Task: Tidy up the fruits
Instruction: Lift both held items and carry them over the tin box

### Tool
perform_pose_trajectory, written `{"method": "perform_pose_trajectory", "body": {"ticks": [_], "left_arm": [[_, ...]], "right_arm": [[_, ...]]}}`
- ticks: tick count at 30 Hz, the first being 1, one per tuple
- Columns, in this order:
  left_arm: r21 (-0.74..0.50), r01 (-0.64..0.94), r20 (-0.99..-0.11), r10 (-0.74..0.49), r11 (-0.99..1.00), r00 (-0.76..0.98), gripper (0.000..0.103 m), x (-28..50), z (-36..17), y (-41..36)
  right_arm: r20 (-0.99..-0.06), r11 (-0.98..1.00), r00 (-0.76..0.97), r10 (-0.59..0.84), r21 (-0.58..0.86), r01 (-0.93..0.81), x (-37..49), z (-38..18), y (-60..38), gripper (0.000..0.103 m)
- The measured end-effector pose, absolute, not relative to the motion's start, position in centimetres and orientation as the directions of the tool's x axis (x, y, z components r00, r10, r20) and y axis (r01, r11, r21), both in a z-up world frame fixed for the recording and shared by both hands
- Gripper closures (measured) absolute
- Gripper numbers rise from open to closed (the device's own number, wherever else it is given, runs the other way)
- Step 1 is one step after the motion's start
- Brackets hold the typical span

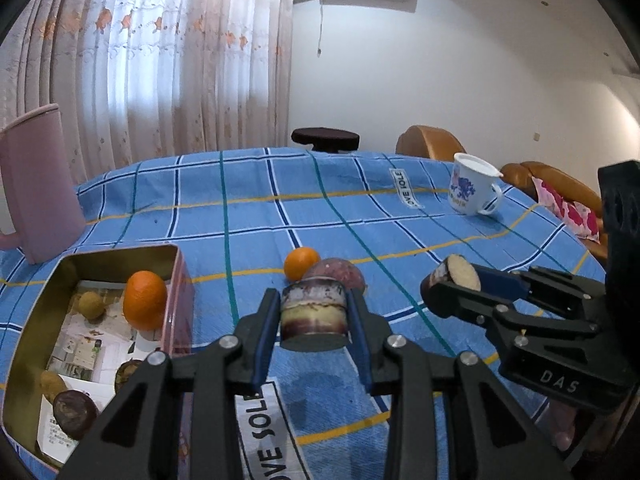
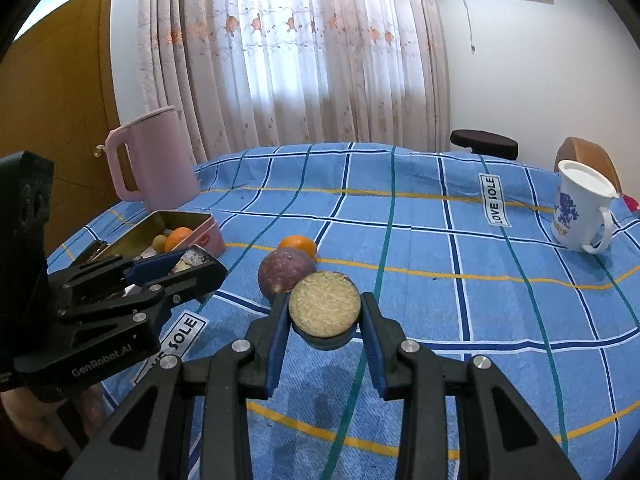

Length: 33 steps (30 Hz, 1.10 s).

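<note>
My left gripper (image 1: pixel 314 308) is shut on a short cut fruit chunk (image 1: pixel 314 316) with purple skin and a cream band, held just above the blue checked cloth. My right gripper (image 2: pixel 325 308) is shut on a round fruit slice (image 2: pixel 325 305) whose grainy cream cut face points at the camera. On the cloth just beyond both lie a whole purple fruit (image 2: pixel 285 270) and, touching it, an orange (image 2: pixel 298 245). The open pink tin (image 1: pixel 120 250) to the left holds another orange (image 1: pixel 144 300), a small yellowish fruit (image 1: pixel 91 306) and dark cut pieces (image 1: pixel 74 408).
A pink jug (image 2: pixel 156 156) stands behind the tin at the table's far left. A white mug (image 2: pixel 580 208) with a blue print sits at the far right edge. A dark stool (image 2: pixel 484 142) and tan chairs (image 1: pixel 430 144) stand beyond the table.
</note>
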<state>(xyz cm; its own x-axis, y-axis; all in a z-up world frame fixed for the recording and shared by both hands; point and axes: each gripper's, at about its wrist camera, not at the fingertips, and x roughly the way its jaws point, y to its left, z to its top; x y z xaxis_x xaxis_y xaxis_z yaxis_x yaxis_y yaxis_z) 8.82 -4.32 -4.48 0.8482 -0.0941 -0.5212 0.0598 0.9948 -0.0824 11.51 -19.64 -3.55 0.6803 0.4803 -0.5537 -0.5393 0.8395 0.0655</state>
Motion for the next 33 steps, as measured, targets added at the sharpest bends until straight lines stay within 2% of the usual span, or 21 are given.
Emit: {"method": "perform_pose_trajectory", "body": {"ticks": [33], "left_arm": [[-0.06, 0.025, -0.389, -0.047, 0.998, 0.92, 0.068, 6.1, -3.4, -4.2]], "right_arm": [[-0.438, 0.841, 0.766, 0.471, -0.037, -0.539, 8.8, -2.4, -19.5, 0.067]]}}
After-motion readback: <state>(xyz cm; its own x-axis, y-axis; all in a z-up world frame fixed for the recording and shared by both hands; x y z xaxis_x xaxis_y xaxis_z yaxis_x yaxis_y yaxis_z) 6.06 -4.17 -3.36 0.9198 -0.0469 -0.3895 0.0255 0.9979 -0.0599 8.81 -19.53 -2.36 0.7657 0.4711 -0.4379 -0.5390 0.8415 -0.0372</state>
